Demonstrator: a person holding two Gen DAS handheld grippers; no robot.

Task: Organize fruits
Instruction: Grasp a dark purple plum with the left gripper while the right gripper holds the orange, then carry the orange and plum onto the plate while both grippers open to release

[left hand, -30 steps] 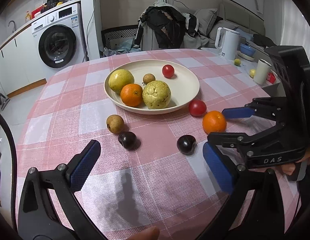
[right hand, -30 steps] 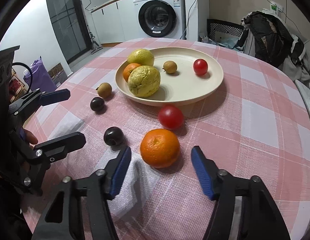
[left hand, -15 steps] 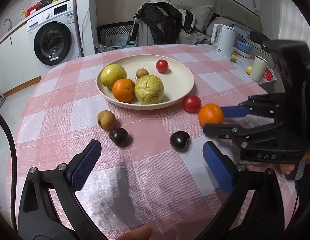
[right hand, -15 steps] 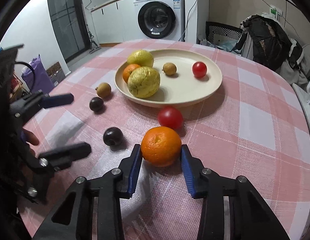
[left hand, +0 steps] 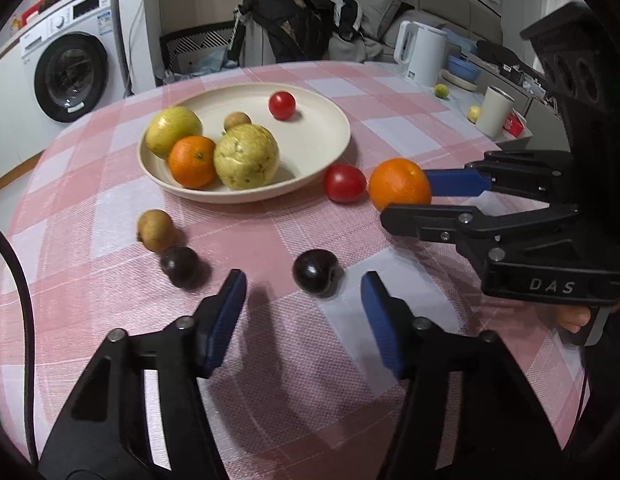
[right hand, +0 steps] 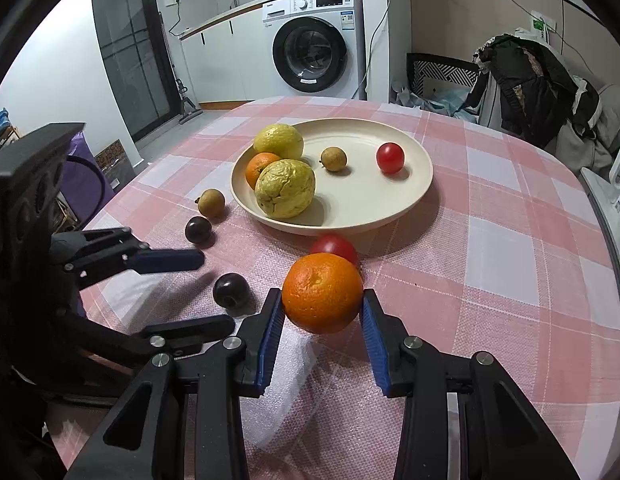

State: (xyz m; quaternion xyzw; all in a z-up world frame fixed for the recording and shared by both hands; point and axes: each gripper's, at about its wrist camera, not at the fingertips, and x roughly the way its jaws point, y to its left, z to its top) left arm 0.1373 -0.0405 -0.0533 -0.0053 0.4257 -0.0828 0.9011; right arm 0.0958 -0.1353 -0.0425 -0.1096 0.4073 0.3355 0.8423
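From my left wrist, my left tongs [left hand: 304, 312] stand spread just short of a dark plum [left hand: 314, 272] near the plate [left hand: 329, 152], while from my right wrist my right tongs [right hand: 321, 320] pinch the orange [right hand: 321, 292] before that plate [right hand: 413, 196], which holds five fruits.

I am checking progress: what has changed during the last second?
The right tool closed on the loose round orange and began lifting it. The left tool narrowed and moved toward the near dark plum, still open. The cream plate and its fruits stayed.
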